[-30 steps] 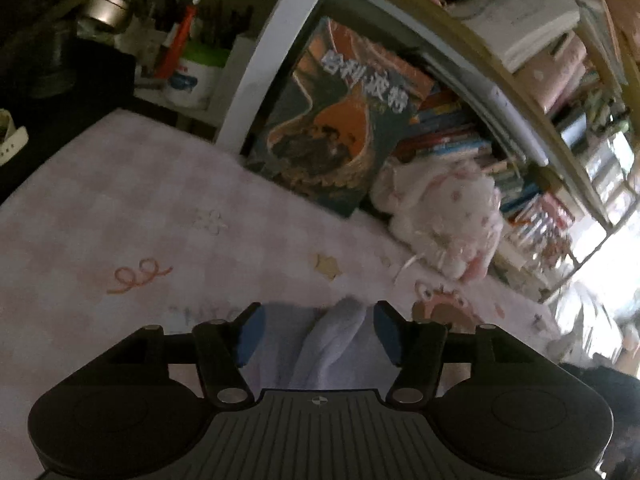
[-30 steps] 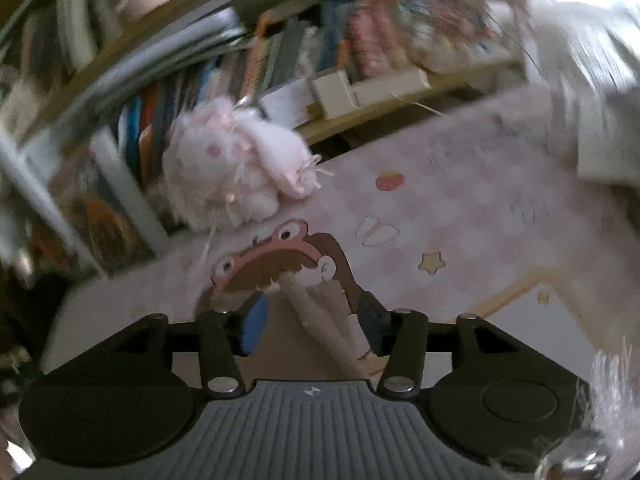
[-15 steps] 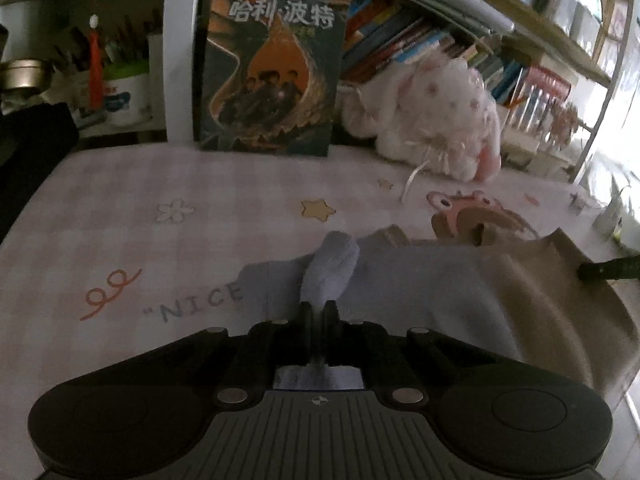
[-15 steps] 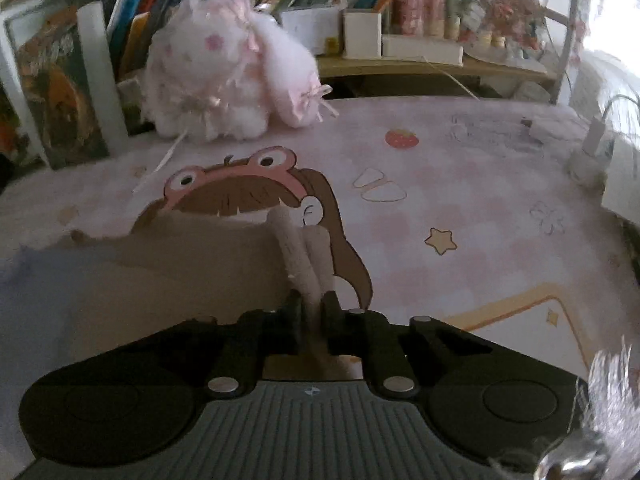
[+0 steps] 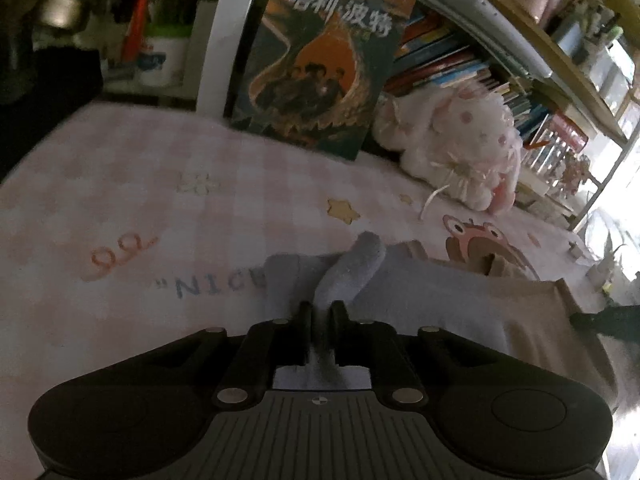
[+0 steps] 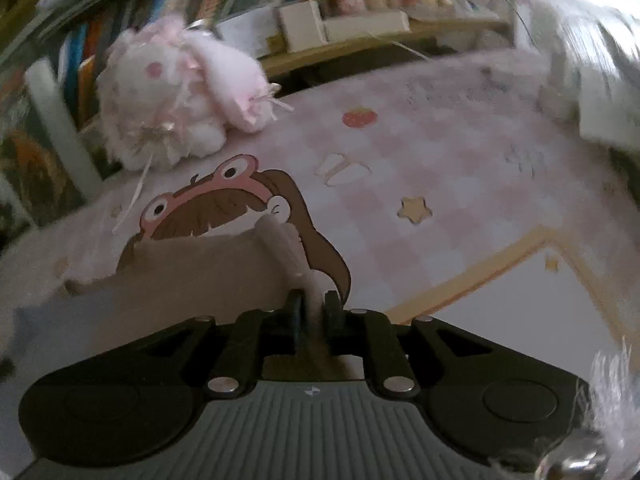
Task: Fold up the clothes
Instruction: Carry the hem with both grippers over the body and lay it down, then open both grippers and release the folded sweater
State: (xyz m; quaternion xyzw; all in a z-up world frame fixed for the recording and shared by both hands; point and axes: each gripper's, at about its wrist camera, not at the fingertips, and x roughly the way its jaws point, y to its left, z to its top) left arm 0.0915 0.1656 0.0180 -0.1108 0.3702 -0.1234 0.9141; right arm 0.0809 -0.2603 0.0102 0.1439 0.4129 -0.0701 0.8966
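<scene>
A garment lies across the pink checked mat, pale lavender-blue [image 5: 432,300] on its left half and beige [image 5: 536,320] on its right half. My left gripper [image 5: 320,316] is shut on a bunched lavender edge that sticks up beyond the fingers. In the right wrist view the beige part [image 6: 208,272] spreads to the left, and my right gripper [image 6: 314,308] is shut on a raised beige fold. The right gripper's tip [image 5: 604,316] shows dark at the far right of the left wrist view.
A pink plush toy [image 5: 460,152] [image 6: 176,92] sits at the back of the mat [image 5: 120,208] beside a standing book [image 5: 320,68]. Bookshelves [image 5: 500,40] run behind. A pen pot [image 5: 164,56] stands back left. White fluffy stuff [image 6: 608,400] is at the right.
A second ago both grippers stood open around the cloth; both have since shut on it. Over the last half second the views tilted and the pinched edges stayed held.
</scene>
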